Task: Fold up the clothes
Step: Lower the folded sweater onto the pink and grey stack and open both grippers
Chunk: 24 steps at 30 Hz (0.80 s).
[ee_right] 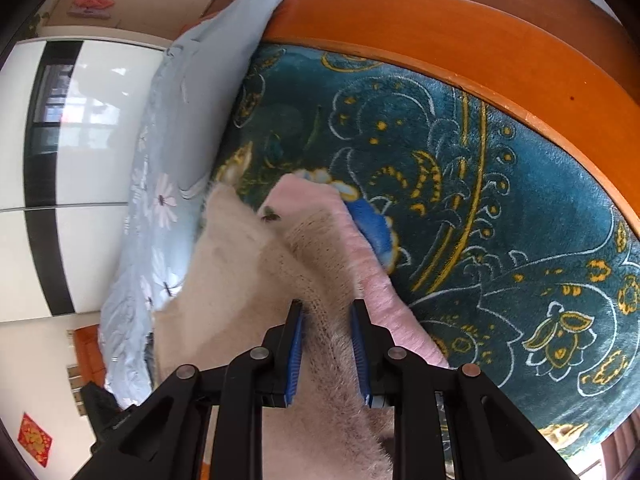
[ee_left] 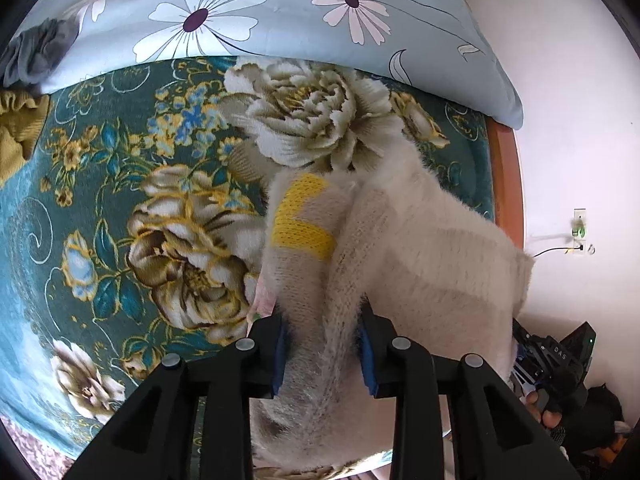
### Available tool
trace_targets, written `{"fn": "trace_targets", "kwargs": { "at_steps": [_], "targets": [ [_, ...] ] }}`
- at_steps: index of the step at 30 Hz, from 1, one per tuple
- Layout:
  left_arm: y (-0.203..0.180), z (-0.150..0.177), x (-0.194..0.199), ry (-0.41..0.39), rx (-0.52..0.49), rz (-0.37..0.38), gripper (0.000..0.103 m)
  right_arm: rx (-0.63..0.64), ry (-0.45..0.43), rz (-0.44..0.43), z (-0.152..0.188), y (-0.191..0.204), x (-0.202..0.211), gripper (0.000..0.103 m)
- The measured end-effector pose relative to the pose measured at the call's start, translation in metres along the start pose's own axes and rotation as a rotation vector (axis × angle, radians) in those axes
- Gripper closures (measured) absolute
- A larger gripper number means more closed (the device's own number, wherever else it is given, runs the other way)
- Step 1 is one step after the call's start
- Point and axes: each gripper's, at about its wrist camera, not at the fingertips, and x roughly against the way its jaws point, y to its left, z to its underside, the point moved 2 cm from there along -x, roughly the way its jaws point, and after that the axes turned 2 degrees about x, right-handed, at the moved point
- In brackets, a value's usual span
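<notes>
Over the teal floral blanket, left tool and right tool both clamp the fluffy cream knitted sweater, folding barely begun, flattening still ahead.

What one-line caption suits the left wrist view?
Left gripper pinching a fuzzy cream sweater with a yellow patch above a teal floral blanket.

Left tongs around fuzzy cream sweater above floral blanket
</notes>
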Motion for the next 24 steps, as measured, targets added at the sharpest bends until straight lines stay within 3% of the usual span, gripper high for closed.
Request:
{"fn": "trace_targets", "kwargs": {
  "at_steps": [7,14,16,19,24],
  "targets": [
    [0.009,0.006,0.015,0.010,0.036,0.024,0.063,0.053,-0.053,0.040,-0.002,0.011,0.026,0.073],
    [-0.024,0.031,0.070,-0.157,-0.208,-0.026,0.063,0.215,-0.178,0.083,0.019,0.040,0.081,0.071],
    [-0.041,0.045,0.074,-0.174,-0.292,-0.024,0.062,0.285,-0.152,0.059,0.043,0.057,0.079,0.069],
    [-0.059,0.063,0.052,-0.124,-0.378,-0.054,0.062,0.376,-0.049,0.047,0.076,0.077,0.053,0.069],
    [-0.053,0.070,0.019,-0.077,-0.420,-0.166,0.062,0.440,-0.006,0.104,0.094,0.080,0.027,0.069]
  ]
}}
